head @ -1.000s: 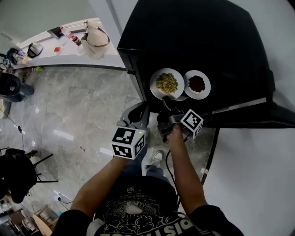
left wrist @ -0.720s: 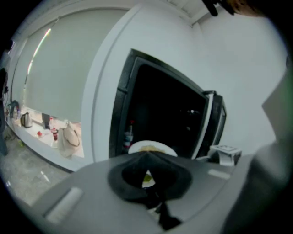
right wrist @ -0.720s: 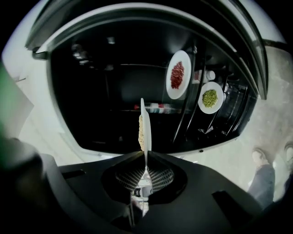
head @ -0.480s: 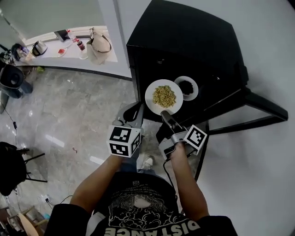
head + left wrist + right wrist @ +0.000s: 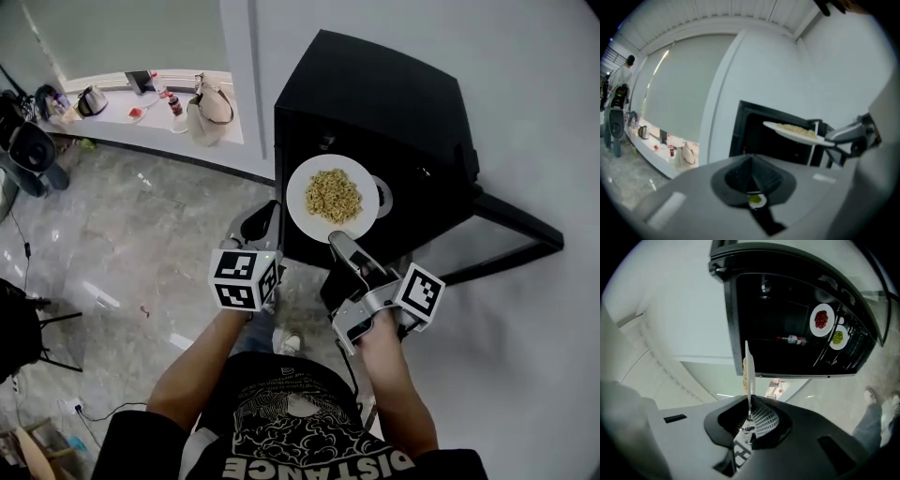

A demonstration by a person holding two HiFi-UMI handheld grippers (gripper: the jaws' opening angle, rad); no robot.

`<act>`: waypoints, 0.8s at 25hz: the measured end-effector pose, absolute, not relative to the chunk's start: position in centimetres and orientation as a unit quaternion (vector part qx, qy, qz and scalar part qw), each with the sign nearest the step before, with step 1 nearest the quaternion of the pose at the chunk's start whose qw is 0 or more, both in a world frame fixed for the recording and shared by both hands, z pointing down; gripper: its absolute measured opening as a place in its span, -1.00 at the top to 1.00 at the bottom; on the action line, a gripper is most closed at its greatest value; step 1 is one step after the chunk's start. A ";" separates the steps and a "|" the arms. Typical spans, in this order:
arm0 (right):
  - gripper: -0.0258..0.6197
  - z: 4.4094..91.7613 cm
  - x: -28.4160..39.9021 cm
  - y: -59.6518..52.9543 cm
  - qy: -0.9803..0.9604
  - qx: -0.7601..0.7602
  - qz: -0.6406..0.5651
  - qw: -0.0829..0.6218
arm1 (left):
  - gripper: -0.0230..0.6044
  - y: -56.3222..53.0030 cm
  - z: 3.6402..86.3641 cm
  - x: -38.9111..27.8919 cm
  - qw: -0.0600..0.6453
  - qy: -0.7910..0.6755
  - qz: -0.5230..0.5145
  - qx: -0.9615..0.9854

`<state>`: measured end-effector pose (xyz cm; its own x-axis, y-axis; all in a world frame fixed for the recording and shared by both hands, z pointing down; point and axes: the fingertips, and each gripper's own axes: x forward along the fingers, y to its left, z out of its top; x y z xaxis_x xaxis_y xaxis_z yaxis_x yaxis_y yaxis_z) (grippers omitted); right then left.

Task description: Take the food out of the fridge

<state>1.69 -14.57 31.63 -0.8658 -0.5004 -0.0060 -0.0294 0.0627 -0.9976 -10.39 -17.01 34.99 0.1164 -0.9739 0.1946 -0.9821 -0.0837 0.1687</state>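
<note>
White plate (image 5: 333,199) of yellowish noodle-like food is out of the black fridge (image 5: 394,103) & held up in front of its open mouth. So this dish looks about done, though it's not set down anywhere yet. Left to do, going by the right gripper view: a plate of red food (image 5: 821,319) & a plate of green food (image 5: 838,338) sit on a shelf inside, well beyond the jaw tips, w/ a small bottle (image 5: 791,339) further along the same shelf. So one of three plates is out, prob two more trips needed. The door (image 5: 506,234) hangs open off to the right side.

Right gripper (image 5: 341,240): jaws clenched nearly together on the near rim of the noodle plate. In its own view the plate shows edge-on, running straight out from btwn the pads, food on one face. It's a thin grip on one edge only & the rest of the plate sticks out past the tips. I'd judge it could tip if swung fast.

Left gripper (image 5: 260,217): jaws closed together, nothing btwn them, touching nothing. The noodle plate is ahead of & above its tips, off to their right, well apart. The fridge opening lies straight ahead of its tips.
</note>
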 end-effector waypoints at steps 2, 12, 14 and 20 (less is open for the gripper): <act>0.89 27.6 0.0 -15.7 0.713 -0.175 -0.656 0.175 | 0.92 -18.1 32.6 -11.8 0.134 -0.670 0.006 0.730; 0.89 24.7 -0.9 -16.9 0.746 -0.146 -0.616 0.205 | 0.92 -15.4 32.8 -9.2 0.101 -0.659 -0.018 0.745; 0.89 24.2 -1.1 -18.3 0.743 -0.155 -0.614 0.215 | 0.92 -15.3 32.2 -8.6 0.092 -0.653 -0.018 0.751; 0.88 23.6 -2.6 -23.6 0.726 -0.186 -0.623 0.224 | 0.92 -16.8 30.2 -7.7 0.073 -0.642 -0.023 0.763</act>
<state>-2.57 -23.64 23.57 -0.8299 -0.5501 -0.0934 0.0088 0.1545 -0.9880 -7.72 -16.82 30.23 0.1740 -0.9831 0.0577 -0.9763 -0.1646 0.1408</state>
